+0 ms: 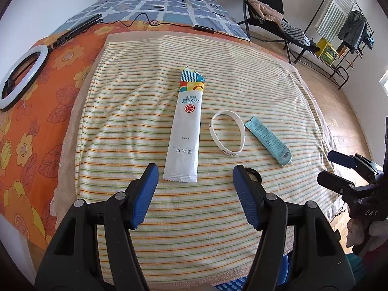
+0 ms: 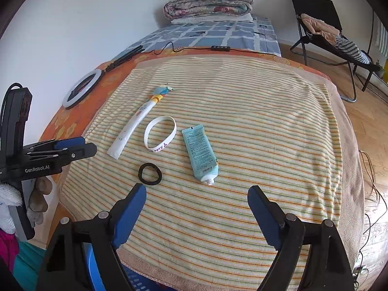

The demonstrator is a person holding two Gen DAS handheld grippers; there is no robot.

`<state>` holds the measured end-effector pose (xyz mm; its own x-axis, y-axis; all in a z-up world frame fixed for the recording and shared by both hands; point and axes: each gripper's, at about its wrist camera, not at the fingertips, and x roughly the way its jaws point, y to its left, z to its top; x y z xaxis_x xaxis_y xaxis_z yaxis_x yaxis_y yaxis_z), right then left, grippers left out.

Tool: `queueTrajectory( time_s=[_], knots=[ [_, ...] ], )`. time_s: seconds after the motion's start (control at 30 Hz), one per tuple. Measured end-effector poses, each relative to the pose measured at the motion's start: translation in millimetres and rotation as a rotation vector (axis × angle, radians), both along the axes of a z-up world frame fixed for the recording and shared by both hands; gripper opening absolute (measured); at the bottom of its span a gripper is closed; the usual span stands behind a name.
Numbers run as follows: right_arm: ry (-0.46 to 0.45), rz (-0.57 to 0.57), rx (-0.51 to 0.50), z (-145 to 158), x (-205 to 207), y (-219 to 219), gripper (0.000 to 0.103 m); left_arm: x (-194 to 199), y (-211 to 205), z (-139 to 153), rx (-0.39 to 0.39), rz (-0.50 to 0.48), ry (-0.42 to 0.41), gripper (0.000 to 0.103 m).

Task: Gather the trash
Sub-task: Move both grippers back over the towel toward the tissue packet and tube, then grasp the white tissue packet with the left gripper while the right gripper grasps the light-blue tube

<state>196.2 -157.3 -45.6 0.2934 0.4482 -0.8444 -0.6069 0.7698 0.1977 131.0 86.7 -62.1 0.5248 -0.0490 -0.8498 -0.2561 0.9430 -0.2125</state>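
Striped towelling (image 2: 242, 111) covers the near end of a bed, laid over an orange flowered sheet (image 1: 36, 121) with a ring light (image 1: 20, 77) at its left edge; a folded quilt (image 2: 208, 1) sits at the far end, and a black folding chair (image 2: 320, 24) stands on the wood floor to the right.

Four bits of trash lie mid-towel, apart from one another: a long white wrapper (image 1: 184, 131), a white wristband (image 2: 160, 134), a teal tube (image 2: 200, 152) and, nearest, a black ring (image 2: 149, 173).

Both tools hang over the near edge with nothing between their pads — the left gripper (image 1: 195, 191) moderately spread, the right gripper (image 2: 196, 215) wide.

The wrapper is flat and thin, so pads may well slide over it or pinch towel instead — likewise with the ring. A loose towel could bunch and drag the neighbouring items along.
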Motion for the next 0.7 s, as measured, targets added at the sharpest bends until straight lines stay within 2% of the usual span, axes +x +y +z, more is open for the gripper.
queueTrajectory(
  time_s=[0.2, 0.6, 0.7],
  knots=[
    [0.018, 0.036, -0.034, -17.3, 18.4, 22.6, 0.078, 31.8, 17.4, -13.5, -0.031, 0.035, 0.02, 0.065],
    [0.015, 0.073, -0.121, -46.2, 44.6, 57.3, 0.072, 76.8, 31.0, -42.9, -0.068, 0.078, 0.058, 0.065],
    [0.033, 0.056, -0.132, -55.5, 52.2, 60.0, 0.065, 83.8, 32.6, -50.4, -0.079, 0.083, 0.072, 0.058]
  ],
)
